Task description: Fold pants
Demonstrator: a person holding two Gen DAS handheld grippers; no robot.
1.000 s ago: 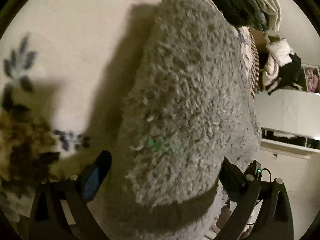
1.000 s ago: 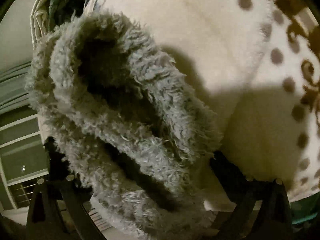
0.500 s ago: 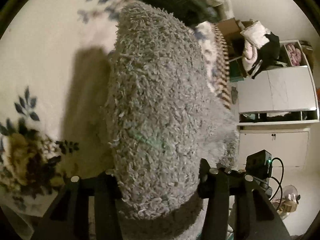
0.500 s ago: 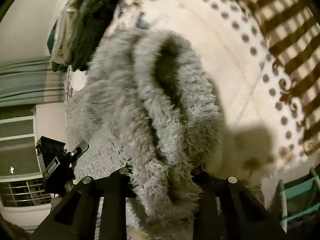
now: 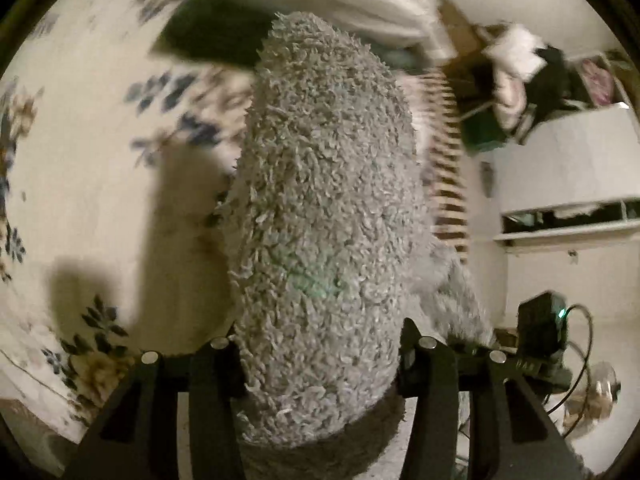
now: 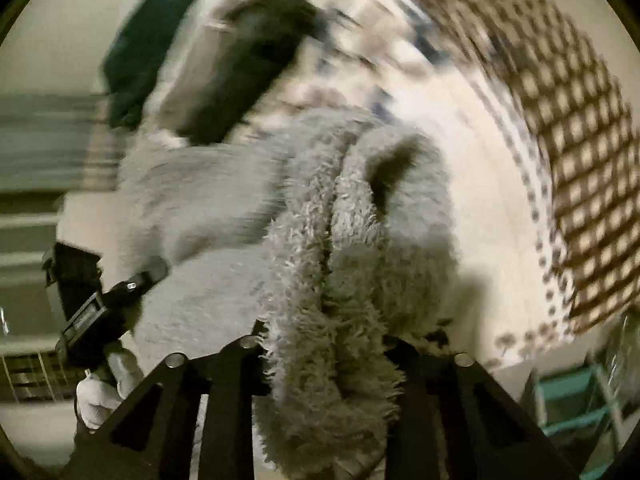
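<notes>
The fluffy grey pants (image 5: 320, 180) hang bunched in front of the left wrist camera. My left gripper (image 5: 320, 344) is shut on a thick fold of them, one finger on each side. In the right wrist view the pants (image 6: 360, 240) drape in two ridges, and my right gripper (image 6: 324, 344) pinches a clump of that pile. Its jaws are opening slightly, with the cloth still pressed between the pads. Both grippers hold the pants above the cream bedspread (image 5: 80, 200). At the right view's lower left, a gloved hand (image 6: 96, 396) carries the left gripper's body (image 6: 100, 312).
A stack of dark and pale folded clothes (image 5: 208, 36) lies at the far end of the bed. The bedspread has a brown chequered border (image 6: 580, 120). A white cabinet (image 5: 560, 160) with clutter on top stands to the right. A teal frame (image 6: 572, 400) is beside the bed.
Both grippers went from wide open around the pants to shut on them. Both then rose, lifting the pants off the bedspread, so more of the room shows.
</notes>
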